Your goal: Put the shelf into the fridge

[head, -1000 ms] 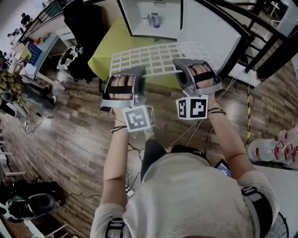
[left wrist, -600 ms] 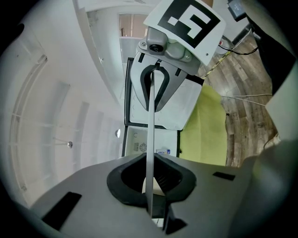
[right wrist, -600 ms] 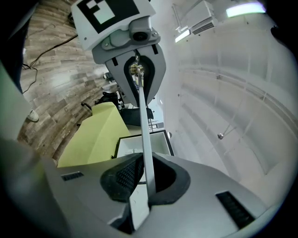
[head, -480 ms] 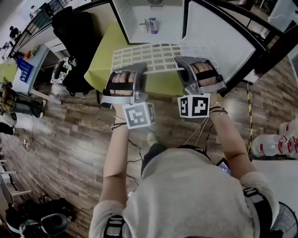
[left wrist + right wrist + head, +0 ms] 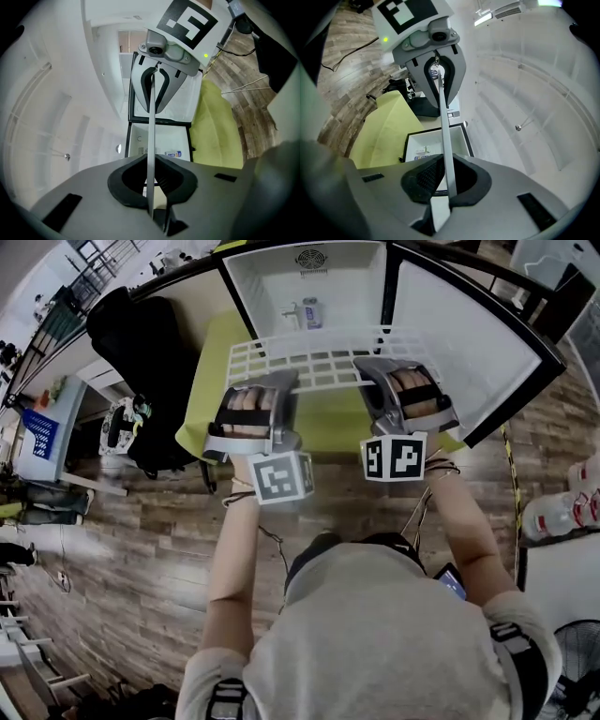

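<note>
A white wire shelf (image 5: 305,360) hangs level in front of the open white fridge (image 5: 272,282); its far edge lies at the fridge's mouth. My left gripper (image 5: 278,382) is shut on the shelf's near edge at the left. The right gripper (image 5: 367,369) is shut on the same edge at the right. In the left gripper view the shelf (image 5: 151,136) runs edge-on as a thin bar out of the closed jaws toward the other gripper. The right gripper view shows the shelf (image 5: 444,131) the same way. A small can (image 5: 312,312) stands inside the fridge.
The fridge door (image 5: 469,343) stands open to the right. A yellow-green cloth (image 5: 204,390) covers the table under the fridge. A black bag (image 5: 131,324) sits at the left, on the wooden floor (image 5: 122,549). White bottles (image 5: 562,512) stand at the right edge.
Both grippers have carried the shelf up and forward toward the fridge. The fridge's inside now shows in full, and the shelf's far edge has reached its opening.
</note>
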Demonstrator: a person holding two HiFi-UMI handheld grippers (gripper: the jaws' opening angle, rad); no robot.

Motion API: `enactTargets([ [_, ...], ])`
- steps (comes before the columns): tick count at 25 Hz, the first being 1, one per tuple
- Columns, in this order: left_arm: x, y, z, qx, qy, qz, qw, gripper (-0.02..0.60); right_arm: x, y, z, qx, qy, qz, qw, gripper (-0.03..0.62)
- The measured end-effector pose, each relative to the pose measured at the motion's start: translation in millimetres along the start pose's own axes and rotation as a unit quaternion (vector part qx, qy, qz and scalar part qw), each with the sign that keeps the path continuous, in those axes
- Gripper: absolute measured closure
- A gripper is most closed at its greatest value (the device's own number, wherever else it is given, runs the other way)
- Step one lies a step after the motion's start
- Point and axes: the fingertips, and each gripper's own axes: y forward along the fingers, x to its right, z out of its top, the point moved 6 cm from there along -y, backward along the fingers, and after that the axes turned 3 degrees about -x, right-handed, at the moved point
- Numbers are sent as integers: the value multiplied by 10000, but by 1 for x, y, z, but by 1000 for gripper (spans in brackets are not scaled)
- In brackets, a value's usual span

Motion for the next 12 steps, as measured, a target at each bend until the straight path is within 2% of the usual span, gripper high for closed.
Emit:
enactTargets([
  [6,2,14,-26,204,-30,-143,9997,538,-9,20,16,-237,110,93,9996,545],
  [12,8,31,-36,354,-159,-114,9992,537,-13,40,13,-297,-64,132,9995,545],
])
